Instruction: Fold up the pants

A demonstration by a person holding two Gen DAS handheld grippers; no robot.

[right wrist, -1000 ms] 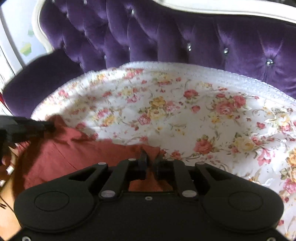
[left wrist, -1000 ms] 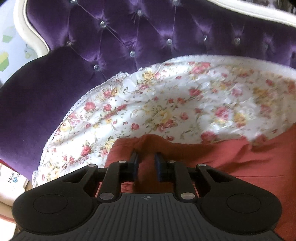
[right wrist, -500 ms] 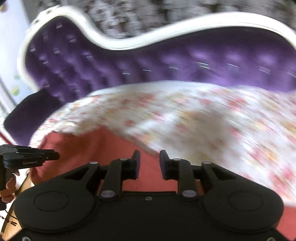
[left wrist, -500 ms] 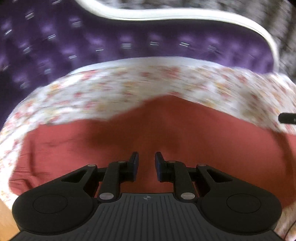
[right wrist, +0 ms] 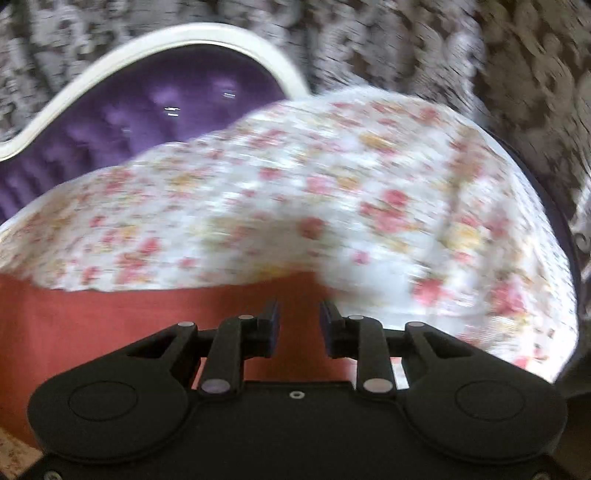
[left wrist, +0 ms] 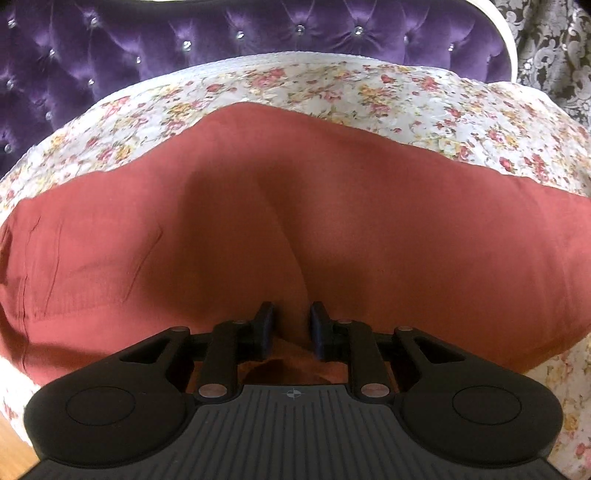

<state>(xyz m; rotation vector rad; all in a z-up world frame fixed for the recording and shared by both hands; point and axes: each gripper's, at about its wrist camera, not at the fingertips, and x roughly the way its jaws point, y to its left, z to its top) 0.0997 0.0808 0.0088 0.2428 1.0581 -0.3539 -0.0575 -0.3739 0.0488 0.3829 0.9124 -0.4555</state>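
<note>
While both cameras point down at the sofa, status:
pants: rust-red pants (left wrist: pixel 369 236) spread flat across the floral cover (left wrist: pixel 406 96), long side running left to right; a soft crease runs from the middle toward the left hand-held gripper.
left hand-held gripper (left wrist: pixel 291 325): jaws narrow, a ridge of the pants fabric sits between the pads and looks pinched.
right hand-held gripper (right wrist: pixel 299 325): jaws have just been opening; they stand apart above the pants' edge (right wrist: pixel 110 314), nothing pressed between the pads. View is motion-blurred.
sofa: purple tufted backrest (left wrist: pixel 258 33) with a cream frame (right wrist: pixel 110 62), behind the cover.
background: grey patterned wall (right wrist: pixel 443 55).
</note>
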